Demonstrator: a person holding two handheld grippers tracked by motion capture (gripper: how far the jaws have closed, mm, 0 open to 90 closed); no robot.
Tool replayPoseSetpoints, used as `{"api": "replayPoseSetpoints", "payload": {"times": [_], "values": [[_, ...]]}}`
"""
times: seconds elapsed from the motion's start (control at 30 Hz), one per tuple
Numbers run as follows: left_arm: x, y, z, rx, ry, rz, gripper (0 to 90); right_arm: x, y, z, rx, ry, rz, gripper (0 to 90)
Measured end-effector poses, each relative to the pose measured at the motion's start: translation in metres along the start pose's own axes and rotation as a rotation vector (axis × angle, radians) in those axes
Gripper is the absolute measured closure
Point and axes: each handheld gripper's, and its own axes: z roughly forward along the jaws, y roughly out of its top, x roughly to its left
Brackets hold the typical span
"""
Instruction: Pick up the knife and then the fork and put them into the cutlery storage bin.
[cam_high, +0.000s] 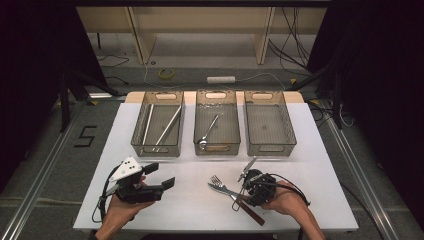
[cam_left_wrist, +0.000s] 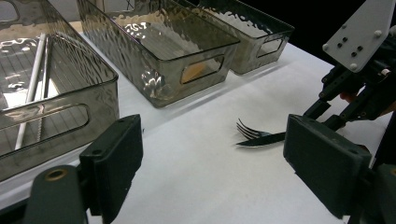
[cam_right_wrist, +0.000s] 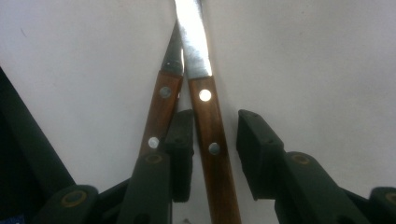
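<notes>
Right tool (cam_right_wrist: 212, 154), jaws spread and straddling, not yet pinching, the wooden handle of a knife (cam_right_wrist: 212, 140) lying beside a fork (cam_high: 216, 180) at five o'clock on the bench (cam_high: 190, 205); stiff, light, slippery-bladed, best gripped mid-handle; left tool (cam_high: 162, 177) spread, idle.

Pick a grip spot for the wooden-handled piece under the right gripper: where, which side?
Take the wooden handle across its width, between the rivets, from straight above: it lies flat on the table with straight flanks. The second handle lies close beside it, so one jaw must enter that narrow gap, as the right gripper now stands.
</notes>
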Motion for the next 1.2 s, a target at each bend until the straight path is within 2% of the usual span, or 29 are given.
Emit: {"api": "replayPoseSetpoints", "payload": {"times": [0.17,0.6,1.03,1.2], "values": [[-0.0001,-0.0001,-0.0001,0.004,0.001,0.007,19.7,0.0014,0.0015,0.0030,0.013,0.005,-0.010,70.4],[-0.0003,-0.0009,-0.0002,0.005,0.008,0.007,19.7,0.0047,0.0028,0.0038,0.024,-0.023,-0.031,73.3],[0.0004,-0.0009,-0.0006,0.005,0.002,0.003,19.8,0.0086,0.0045,0.0036,0.036,-0.035,-0.081,77.2],[0.0008,-0.0009,-0.0007,0.001,0.004,-0.004,19.9,0.0075,0.0034,-0.0008,0.019,-0.036,-0.082,77.5]]}}
